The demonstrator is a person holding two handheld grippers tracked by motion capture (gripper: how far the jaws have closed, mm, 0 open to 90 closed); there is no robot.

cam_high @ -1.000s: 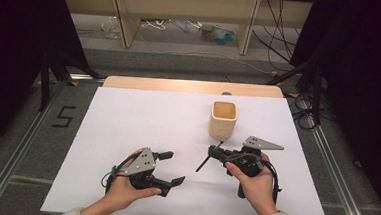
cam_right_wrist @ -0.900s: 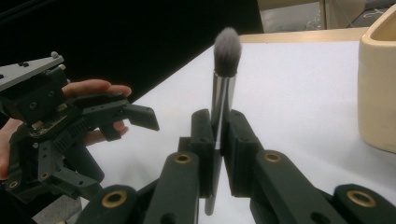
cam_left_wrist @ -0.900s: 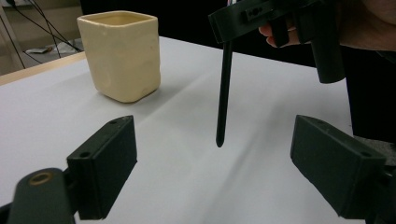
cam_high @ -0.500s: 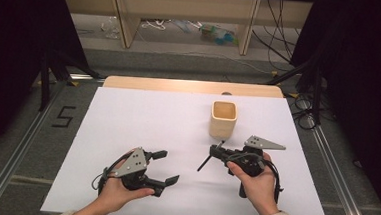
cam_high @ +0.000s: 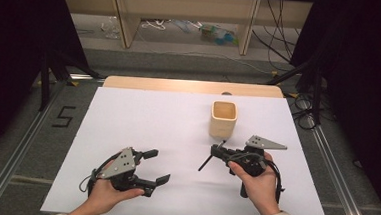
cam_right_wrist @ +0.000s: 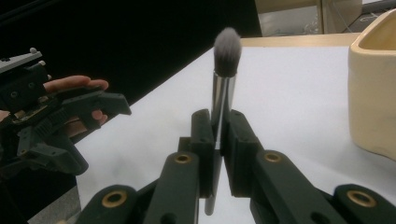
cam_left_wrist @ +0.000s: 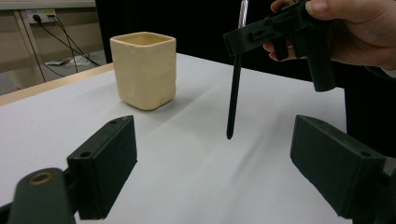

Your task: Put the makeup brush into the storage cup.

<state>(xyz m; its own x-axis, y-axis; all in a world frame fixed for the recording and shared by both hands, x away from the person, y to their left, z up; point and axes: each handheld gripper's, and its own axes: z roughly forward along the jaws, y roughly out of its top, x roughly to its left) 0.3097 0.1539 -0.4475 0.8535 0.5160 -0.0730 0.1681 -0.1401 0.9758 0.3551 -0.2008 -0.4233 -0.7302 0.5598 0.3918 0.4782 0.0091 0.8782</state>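
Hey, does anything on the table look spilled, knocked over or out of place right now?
Nothing stands out. The cup stands upright on the table, and the brush is clamped in the right hand-held gripper.

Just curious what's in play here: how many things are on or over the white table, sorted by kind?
Cups: 1, the cream cup.
Brushes: 1, the brush, clamped in the right gripper.
Grippers: 2, that one and the left gripper, which is open with nothing between its jaws.
Total: 4.
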